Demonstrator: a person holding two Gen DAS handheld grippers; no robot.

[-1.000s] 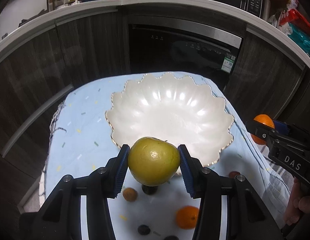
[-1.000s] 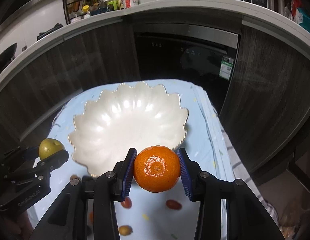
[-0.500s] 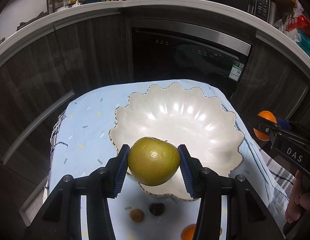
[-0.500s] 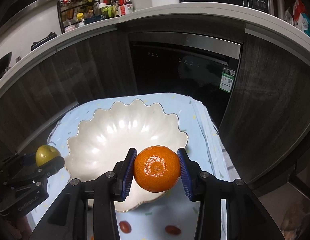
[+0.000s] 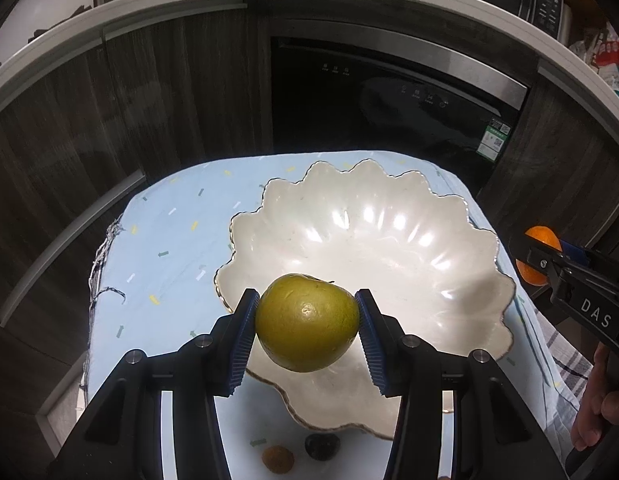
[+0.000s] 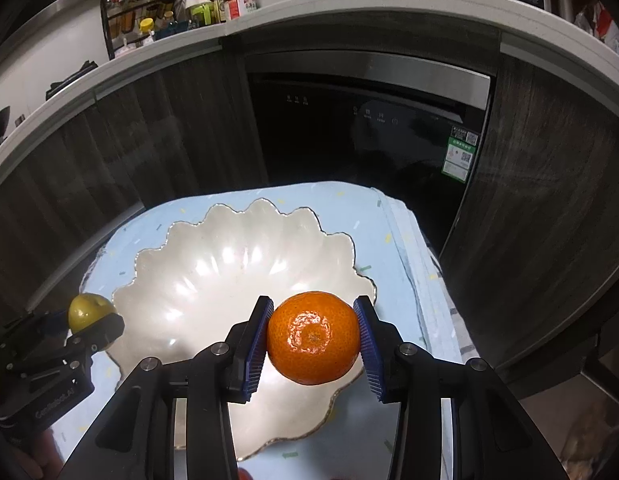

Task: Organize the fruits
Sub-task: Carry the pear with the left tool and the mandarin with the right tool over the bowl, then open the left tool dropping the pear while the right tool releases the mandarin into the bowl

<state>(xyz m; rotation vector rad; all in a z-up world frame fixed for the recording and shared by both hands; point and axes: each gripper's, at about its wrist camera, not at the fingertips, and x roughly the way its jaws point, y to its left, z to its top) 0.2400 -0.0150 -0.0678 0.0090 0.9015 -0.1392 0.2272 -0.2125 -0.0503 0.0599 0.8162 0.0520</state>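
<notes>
Left wrist view shows my left gripper squeezing the pear and the right gripper squeezing the orange, so I should lower both softly into the bowl before letting go.

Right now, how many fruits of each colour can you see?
Round yellow-green fruit, in the left gripper: 1
Round orange mandarin, in the right gripper: 1
Small brown fruit on the cloth: 1
Small dark fruit on the cloth: 1
Total: 4
</notes>
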